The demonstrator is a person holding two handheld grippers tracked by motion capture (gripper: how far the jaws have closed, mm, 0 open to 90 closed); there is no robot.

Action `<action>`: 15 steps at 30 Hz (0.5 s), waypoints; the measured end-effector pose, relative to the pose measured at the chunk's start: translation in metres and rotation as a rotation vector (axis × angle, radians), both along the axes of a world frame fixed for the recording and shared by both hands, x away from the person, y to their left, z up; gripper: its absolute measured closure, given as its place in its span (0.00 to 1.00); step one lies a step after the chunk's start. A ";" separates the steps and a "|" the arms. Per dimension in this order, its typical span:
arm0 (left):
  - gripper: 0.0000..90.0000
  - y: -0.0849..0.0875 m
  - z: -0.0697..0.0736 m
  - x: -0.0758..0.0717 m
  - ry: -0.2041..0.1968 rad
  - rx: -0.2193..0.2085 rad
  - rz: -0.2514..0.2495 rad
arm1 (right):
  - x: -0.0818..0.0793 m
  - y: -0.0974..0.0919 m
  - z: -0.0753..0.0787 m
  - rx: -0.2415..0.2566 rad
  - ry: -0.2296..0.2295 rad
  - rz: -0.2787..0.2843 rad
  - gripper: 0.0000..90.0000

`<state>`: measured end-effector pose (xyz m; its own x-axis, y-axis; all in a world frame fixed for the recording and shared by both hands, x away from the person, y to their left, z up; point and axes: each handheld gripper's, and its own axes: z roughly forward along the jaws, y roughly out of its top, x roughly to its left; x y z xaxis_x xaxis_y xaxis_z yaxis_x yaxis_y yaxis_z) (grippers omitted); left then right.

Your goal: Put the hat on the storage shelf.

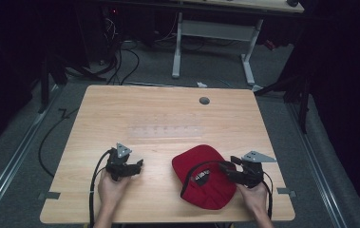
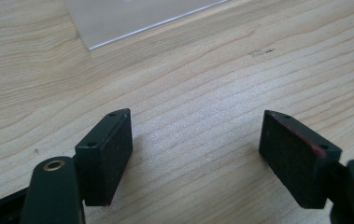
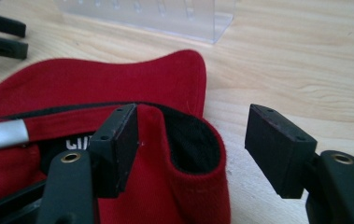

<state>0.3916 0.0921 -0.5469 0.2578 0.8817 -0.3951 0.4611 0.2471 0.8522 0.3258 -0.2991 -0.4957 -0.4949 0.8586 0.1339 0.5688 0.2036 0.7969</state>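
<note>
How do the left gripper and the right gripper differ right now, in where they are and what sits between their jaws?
The left gripper sits over bare table, clear of the cap; the right gripper is at the red cap.
In the left gripper view, nothing but wood lies between the left jaws; in the right gripper view, a fold of the cap's edge stands between the right jaws, against one pad, the other pad clear of it.
Both stand wide open, each held by a hand.

Matt red cloth cap (image 3: pixel 132 84); pale, smooth wood-grain surface (image 2: pixel 202 84); clear glossy plastic rack (image 3: pixel 165 16); matt black tongs (image 3: pixel 193 149).
</note>
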 end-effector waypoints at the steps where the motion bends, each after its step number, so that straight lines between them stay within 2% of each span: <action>1: 0.29 0.000 0.000 0.000 0.000 0.000 0.000 | 0.002 0.001 -0.002 -0.006 0.009 0.007 0.40; 8: 0.29 0.000 0.000 0.000 0.000 0.000 0.000 | 0.010 0.009 -0.014 -0.037 0.057 0.028 0.44; 15: 0.29 0.000 0.000 0.000 0.000 0.000 0.000 | 0.013 0.011 -0.021 -0.049 0.069 0.044 0.48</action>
